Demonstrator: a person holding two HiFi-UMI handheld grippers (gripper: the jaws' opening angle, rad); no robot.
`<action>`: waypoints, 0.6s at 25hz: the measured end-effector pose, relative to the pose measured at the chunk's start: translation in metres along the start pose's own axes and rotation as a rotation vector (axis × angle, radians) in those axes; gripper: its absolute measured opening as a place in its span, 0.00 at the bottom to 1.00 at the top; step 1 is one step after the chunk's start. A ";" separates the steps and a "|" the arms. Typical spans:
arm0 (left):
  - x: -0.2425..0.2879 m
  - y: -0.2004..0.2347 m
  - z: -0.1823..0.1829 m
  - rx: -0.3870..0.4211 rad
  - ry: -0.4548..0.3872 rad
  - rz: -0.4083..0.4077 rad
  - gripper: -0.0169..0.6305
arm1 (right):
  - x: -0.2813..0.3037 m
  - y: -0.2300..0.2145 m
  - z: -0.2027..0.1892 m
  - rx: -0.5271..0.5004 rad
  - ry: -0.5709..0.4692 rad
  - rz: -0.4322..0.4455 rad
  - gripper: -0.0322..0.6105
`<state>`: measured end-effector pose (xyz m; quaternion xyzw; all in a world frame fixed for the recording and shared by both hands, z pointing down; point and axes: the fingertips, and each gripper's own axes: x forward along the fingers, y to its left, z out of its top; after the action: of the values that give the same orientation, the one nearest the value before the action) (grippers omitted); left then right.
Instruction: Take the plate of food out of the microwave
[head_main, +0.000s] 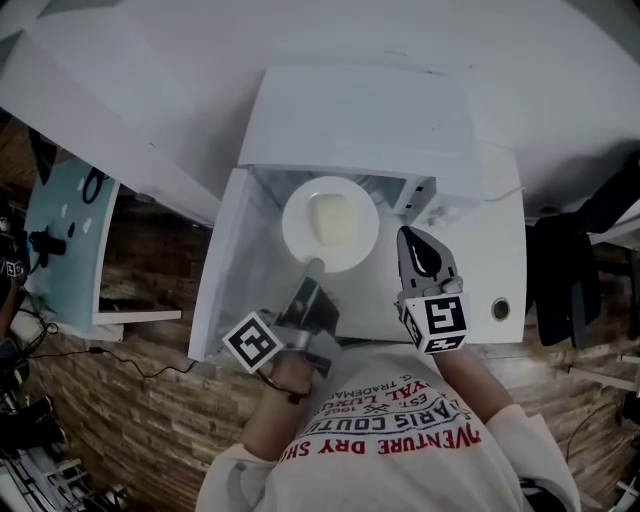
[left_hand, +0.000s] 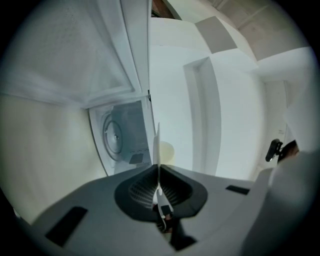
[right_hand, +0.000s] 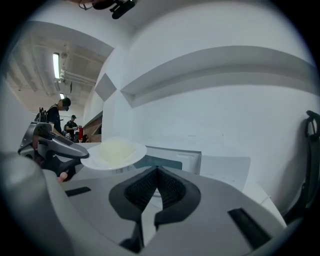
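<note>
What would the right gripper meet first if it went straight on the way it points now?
The right gripper would probably meet the microwave first, at its front right of the opening; depth is unclear. The plate lies left of that line.

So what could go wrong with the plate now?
The round white plate is pinched at just one edge of its rim by the left gripper, so it might tip and the pale yellow food could slide off. The right gripper is shut beside it, not helping to hold it. The open white microwave door stands close on the left, so a swing that way could bump the plate.
</note>
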<state>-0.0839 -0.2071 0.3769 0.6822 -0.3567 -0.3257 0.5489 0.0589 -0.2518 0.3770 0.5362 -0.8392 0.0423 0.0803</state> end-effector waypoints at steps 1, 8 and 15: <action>0.001 -0.002 0.000 0.002 0.004 -0.004 0.05 | 0.000 0.000 0.003 -0.002 -0.007 -0.002 0.05; 0.014 -0.011 -0.002 0.004 0.022 -0.028 0.05 | 0.002 -0.005 0.019 -0.037 -0.039 0.006 0.05; 0.024 -0.008 -0.003 -0.021 0.026 -0.028 0.05 | 0.005 -0.014 0.016 -0.037 -0.024 -0.001 0.05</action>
<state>-0.0673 -0.2246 0.3688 0.6853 -0.3364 -0.3283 0.5562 0.0680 -0.2648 0.3617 0.5357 -0.8404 0.0205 0.0802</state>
